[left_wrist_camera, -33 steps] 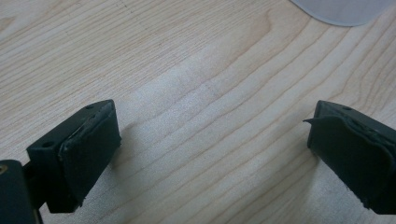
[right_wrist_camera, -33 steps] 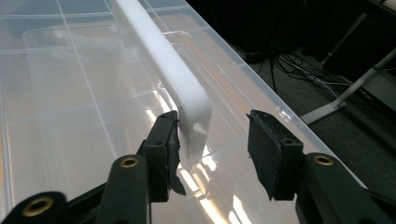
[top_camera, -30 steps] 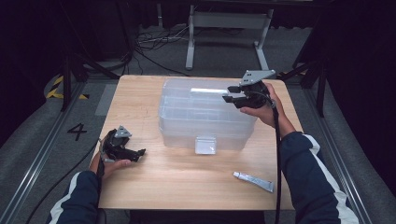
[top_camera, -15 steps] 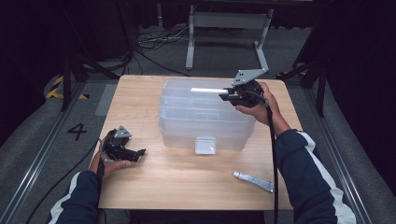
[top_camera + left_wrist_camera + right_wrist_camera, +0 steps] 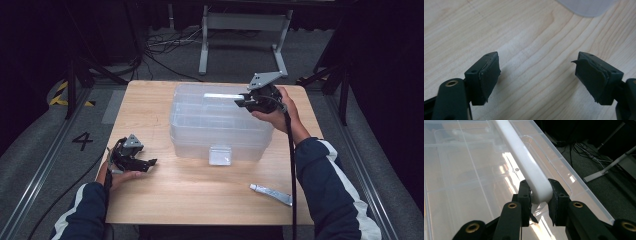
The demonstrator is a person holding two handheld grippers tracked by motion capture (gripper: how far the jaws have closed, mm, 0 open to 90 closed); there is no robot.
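A clear plastic storage box with a lid sits in the middle of the wooden table. My right gripper is over the box's right end, shut on a white tube that lies level above the lid. In the right gripper view the white tube runs away from the jaws, and the gripper clamps its near end over the lid. My left gripper rests low at the table's left side, open and holding nothing. The left gripper has bare wood between its pads.
A second small tube lies on the table near the front right. The box's front latch faces the person. A corner of the box is in the left gripper view. Cables and a metal stand lie on the floor beyond.
My right gripper has carried the white tube slightly left and away from the person over the box lid. The left gripper has stayed put.
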